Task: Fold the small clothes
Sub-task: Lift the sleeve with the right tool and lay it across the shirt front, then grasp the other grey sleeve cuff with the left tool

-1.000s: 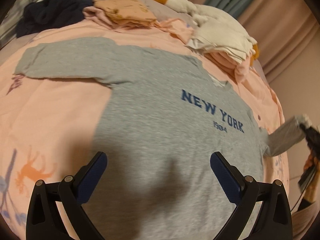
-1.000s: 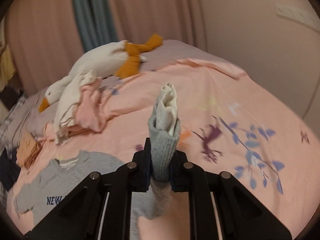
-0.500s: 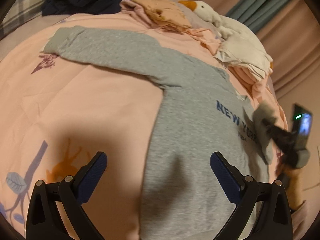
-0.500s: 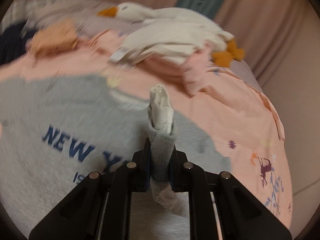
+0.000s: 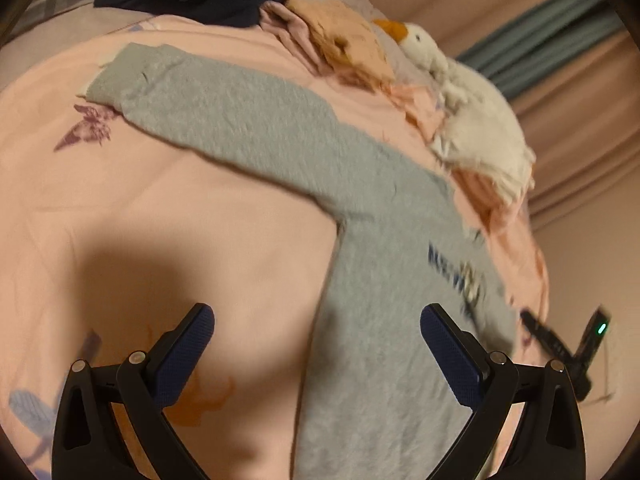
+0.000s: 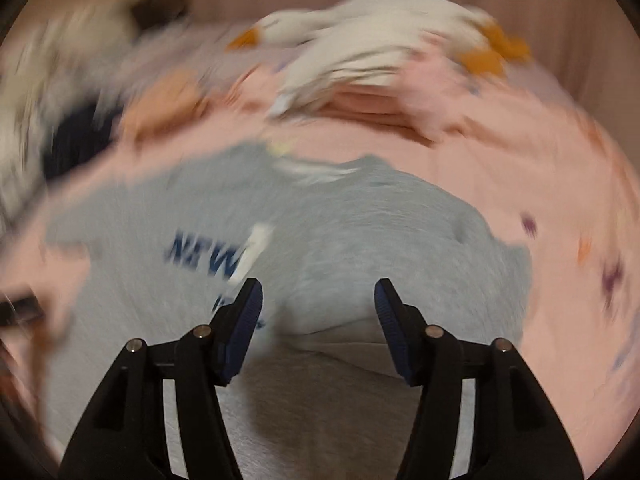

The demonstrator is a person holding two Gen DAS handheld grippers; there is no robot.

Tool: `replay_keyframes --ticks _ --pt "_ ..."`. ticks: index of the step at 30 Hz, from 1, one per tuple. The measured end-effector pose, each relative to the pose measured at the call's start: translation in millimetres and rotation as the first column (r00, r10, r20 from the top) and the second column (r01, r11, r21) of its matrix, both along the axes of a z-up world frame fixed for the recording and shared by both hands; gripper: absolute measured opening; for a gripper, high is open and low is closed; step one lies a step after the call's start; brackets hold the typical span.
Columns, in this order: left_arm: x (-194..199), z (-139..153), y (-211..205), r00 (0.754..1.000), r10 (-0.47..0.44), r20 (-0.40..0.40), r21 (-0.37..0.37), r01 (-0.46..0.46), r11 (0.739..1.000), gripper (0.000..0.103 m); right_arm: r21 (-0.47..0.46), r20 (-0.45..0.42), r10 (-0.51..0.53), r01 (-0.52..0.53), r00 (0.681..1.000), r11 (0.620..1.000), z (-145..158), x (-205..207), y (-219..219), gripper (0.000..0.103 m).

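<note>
pink printed bedspread (image 5: 168,208), white goose plushie (image 5: 460,92) with orange beak lying up by the pink and teal curtains (image 5: 568,40), butterfly print (image 5: 86,128) on the cover

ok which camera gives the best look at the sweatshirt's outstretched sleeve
The left wrist view. There the grey sweatshirt's outstretched sleeve lies flat and fairly sharp across the pink bedspread, cuff included. The right wrist view is motion-blurred and shows mostly the chest lettering, with that sleeve only a smear at the left edge.
</note>
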State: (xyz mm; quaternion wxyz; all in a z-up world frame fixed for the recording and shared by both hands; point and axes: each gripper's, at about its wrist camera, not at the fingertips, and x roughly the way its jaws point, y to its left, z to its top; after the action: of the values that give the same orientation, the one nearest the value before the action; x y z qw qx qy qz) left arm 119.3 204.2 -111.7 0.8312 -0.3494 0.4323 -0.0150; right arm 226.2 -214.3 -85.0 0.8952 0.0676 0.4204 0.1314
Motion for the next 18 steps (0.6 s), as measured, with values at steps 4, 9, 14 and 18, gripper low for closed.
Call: replay_keyframes --ticks 4,9,14,18 --pt "9 4 24 0.998 0.059 0.033 -0.092 -0.056 0.994 0.102 0.049 -0.100 -0.182 0.187 0.978 0.981 -27 19 -39 0.031" --pt "19 1 54 0.989 0.136 0.053 -0.209 -0.122 0.970 0.102 0.013 -0.182 -0.310 0.317 0.933 0.948 -63 36 -64 0.024" --pt "28 -8 83 0.973 0.227 0.048 -0.289 -0.204 0.935 0.102 -0.152 -0.127 -0.403 0.384 0.906 0.911 -77 43 -74 0.009" --pt "33 -26 106 0.952 0.306 0.016 -0.354 -0.280 0.892 0.102 -0.158 -0.123 -0.462 0.443 0.878 0.883 -78 43 -89 0.031"
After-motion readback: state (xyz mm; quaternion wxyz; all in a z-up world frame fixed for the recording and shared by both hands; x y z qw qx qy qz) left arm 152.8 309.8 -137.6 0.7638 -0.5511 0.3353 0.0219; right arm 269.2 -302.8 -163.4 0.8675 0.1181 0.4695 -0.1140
